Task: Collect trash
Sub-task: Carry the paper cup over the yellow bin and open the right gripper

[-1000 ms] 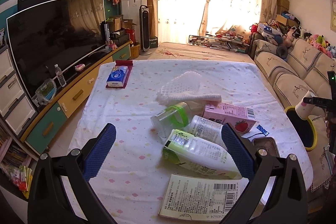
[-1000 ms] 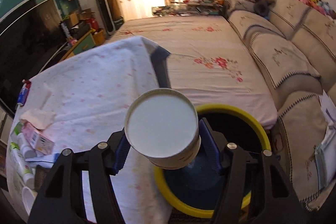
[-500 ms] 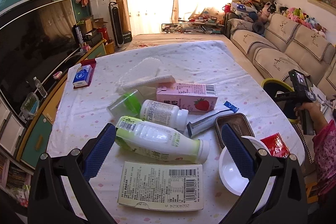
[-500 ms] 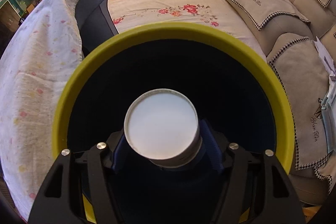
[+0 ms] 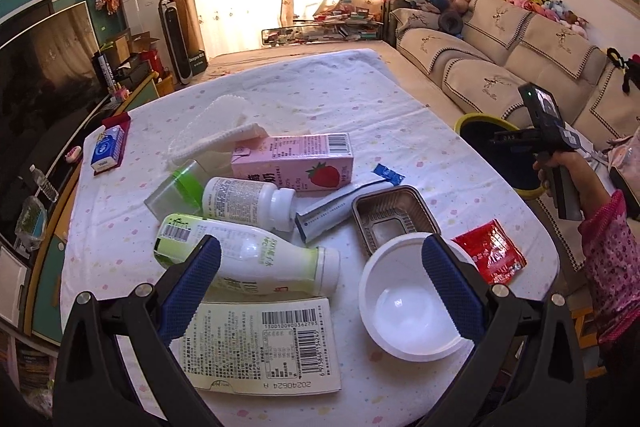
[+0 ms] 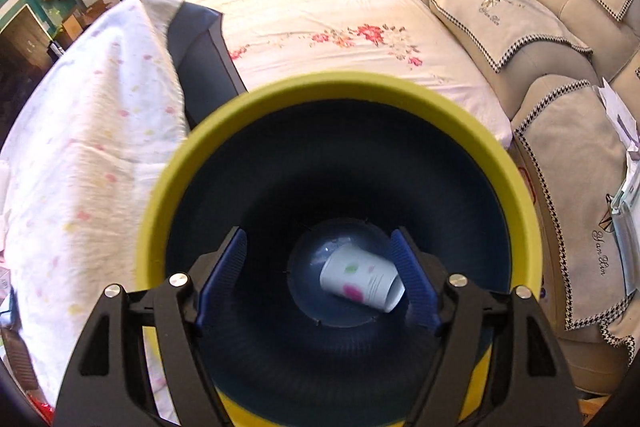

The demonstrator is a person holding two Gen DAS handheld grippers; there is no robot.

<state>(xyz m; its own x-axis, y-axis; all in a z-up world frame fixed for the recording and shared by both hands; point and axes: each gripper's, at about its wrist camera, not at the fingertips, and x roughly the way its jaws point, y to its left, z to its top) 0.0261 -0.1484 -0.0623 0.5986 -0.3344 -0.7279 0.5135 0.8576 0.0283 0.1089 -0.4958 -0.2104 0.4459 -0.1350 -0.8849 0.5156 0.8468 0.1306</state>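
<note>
Spotted cloth covers the table, strewn with trash. Nearest, the left gripper hangs with jaws spread wide and empty over a printed label, a white bowl and a green-and-white bottle; a pink carton lies farther back. Beside the table, the right gripper points into the yellow-rimmed bin, its jaws opening, nothing between them; a paper cup lies on its side at the bin's bottom.

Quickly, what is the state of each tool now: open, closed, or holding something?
Left tool: open, holding nothing, above the cluttered table.
Right tool: jaws opening, nothing between them; the white spotted paper cup lies in the yellow-rimmed dark bin.
</note>
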